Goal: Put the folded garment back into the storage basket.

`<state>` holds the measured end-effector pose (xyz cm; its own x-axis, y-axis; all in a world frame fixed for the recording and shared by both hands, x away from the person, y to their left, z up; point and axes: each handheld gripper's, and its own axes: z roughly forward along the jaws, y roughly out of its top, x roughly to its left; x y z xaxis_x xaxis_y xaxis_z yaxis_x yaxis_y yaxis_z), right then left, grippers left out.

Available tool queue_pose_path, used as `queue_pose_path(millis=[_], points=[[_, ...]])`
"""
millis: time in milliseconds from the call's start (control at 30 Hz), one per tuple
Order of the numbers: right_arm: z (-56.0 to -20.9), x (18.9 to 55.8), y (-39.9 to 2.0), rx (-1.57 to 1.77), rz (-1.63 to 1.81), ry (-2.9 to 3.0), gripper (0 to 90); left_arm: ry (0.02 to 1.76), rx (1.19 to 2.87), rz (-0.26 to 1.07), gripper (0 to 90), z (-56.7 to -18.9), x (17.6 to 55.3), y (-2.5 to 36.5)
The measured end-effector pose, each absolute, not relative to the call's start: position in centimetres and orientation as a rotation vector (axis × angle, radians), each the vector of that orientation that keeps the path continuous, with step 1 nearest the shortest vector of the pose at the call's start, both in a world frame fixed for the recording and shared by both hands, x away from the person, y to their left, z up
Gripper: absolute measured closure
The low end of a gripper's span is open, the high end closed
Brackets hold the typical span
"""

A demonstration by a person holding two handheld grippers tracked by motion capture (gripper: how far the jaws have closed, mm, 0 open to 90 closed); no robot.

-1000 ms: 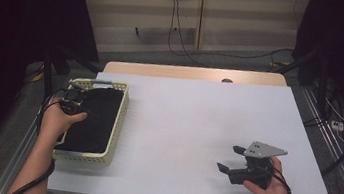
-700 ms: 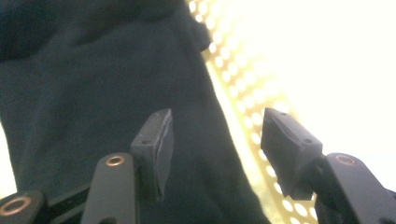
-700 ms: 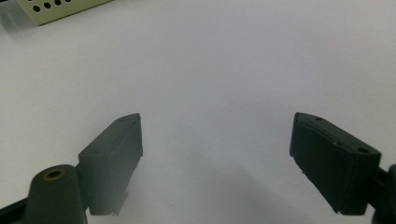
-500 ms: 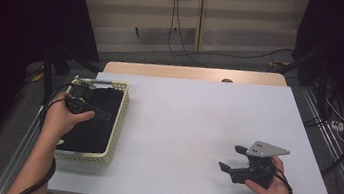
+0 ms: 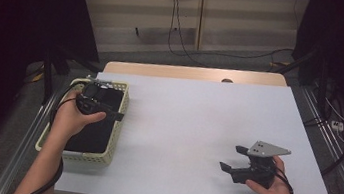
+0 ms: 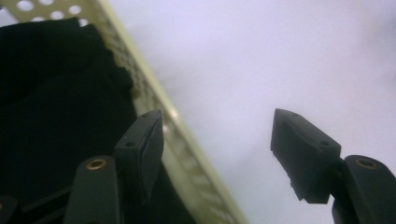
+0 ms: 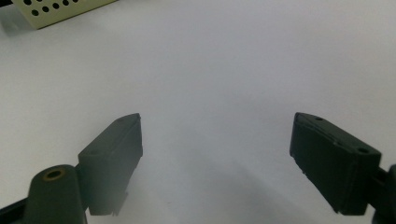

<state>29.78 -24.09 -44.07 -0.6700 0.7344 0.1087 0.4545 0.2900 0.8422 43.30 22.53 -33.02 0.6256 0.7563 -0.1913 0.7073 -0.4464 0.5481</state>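
A pale yellow perforated basket stands at the table's left edge with black cloth lying in it. My left gripper hovers over the basket's far right part. In the left gripper view its jaws straddle the basket rim, with the black cloth under the left jaw. They have just been opening and hold nothing. My right gripper rests low over the white table near the front right. It is open, with bare table between its jaws.
The white table top stretches between the two hands. A corner of the basket shows far off in the right gripper view. Cables and dark stands lie on the floor beyond the table's far and right edges.
My left hand has moved toward the far right of the basket and risen a little above the cloth. The right hand has kept still.
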Motion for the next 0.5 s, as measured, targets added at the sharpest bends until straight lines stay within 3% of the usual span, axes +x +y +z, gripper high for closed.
queue_pose_path(millis=[500], points=[[-44.0, 29.8, -24.2, 1.083, 1.328, 2.267, 16.3, 1.018, 2.297, 0.083, 30.8, -32.7, 42.0, 19.6]])
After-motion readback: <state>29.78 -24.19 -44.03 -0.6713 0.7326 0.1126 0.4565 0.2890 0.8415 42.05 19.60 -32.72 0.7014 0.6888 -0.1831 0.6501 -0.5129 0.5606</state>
